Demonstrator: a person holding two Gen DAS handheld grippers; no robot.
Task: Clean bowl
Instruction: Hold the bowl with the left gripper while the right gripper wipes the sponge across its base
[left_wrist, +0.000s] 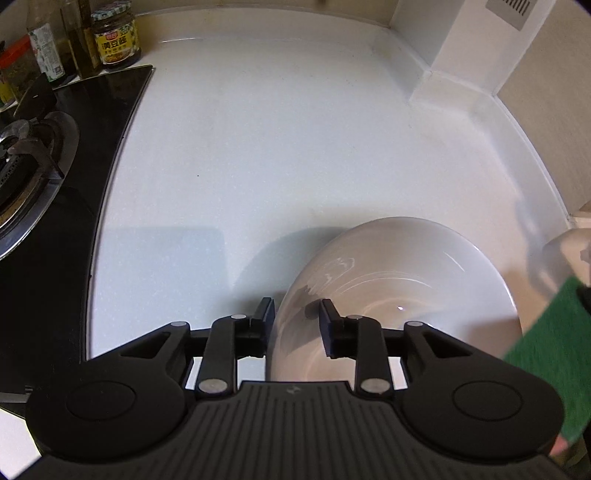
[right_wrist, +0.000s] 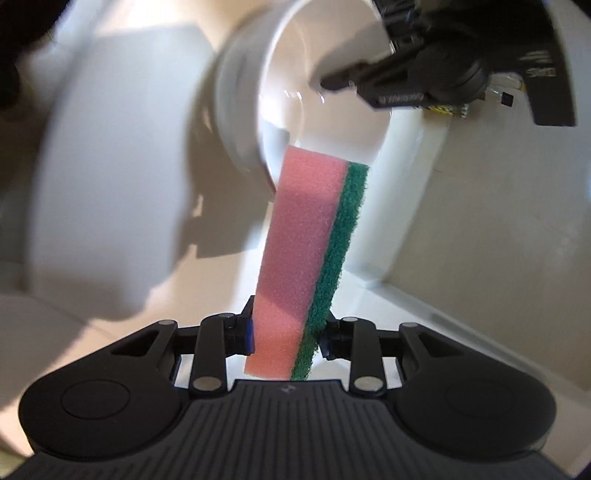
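The left gripper (left_wrist: 293, 325) is black and made of hard plastic, with ridged lines on its flat body. Its two jaws are partly apart, one on each side of the rim of the bowl (left_wrist: 399, 295), so the thin wall sits between them; I cannot tell if they pinch it tight. The bowl is white, round, smooth and shiny, with curved lines of light inside it. It is tipped up over the white counter (left_wrist: 277, 147), which is flat and smooth with rounded edges at the wall. The right gripper (right_wrist: 286, 328) is closed on a sponge (right_wrist: 306, 258), squeezing it from both sides. The sponge is a long block, standing up from the jaws. Most of it is soft pink foam with tiny holes, and one side is a thin, rough green layer. Its far end is at the bowl's (right_wrist: 295, 85) rim and looks like it touches there. To the left of the counter is a black glass stove (left_wrist: 55, 192) with a round metal burner. Far back in the corner stand a jar (left_wrist: 116, 35) with a checkered lid and yellow label, and some bottles (left_wrist: 62, 40) beside it.
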